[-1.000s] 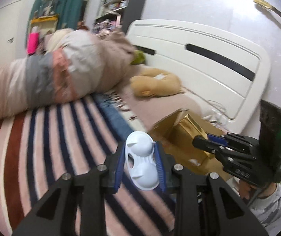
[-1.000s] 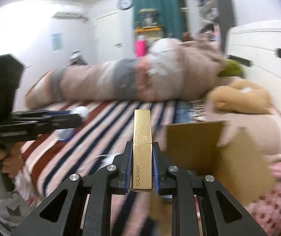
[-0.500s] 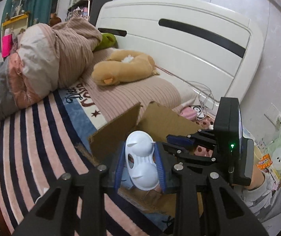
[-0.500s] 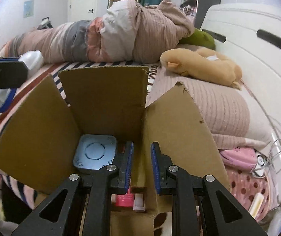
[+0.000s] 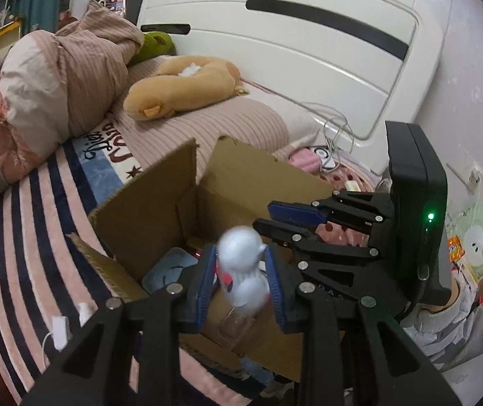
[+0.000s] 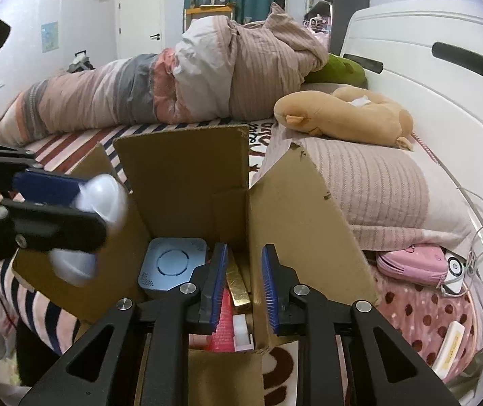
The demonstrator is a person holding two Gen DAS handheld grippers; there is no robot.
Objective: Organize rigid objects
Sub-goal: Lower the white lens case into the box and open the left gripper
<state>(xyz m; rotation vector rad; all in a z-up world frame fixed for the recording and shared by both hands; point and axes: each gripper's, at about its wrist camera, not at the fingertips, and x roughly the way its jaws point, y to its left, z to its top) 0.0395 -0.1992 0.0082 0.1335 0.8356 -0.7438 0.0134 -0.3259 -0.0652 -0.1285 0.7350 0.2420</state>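
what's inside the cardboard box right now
Inside the cardboard box: a light blue square device, a gold bar-shaped box, something pink and a small white piece. The right tool, open and empty, and the box walls cover the rest of the floor.

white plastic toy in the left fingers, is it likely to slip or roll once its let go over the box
The white plastic toy looks smooth, rounded and hollow, so probably light, rigid and somewhat slippery between the left gripper's fingers. Its bulbous lobes suggest it may roll or tip on landing, though the cardboard box walls should contain it.
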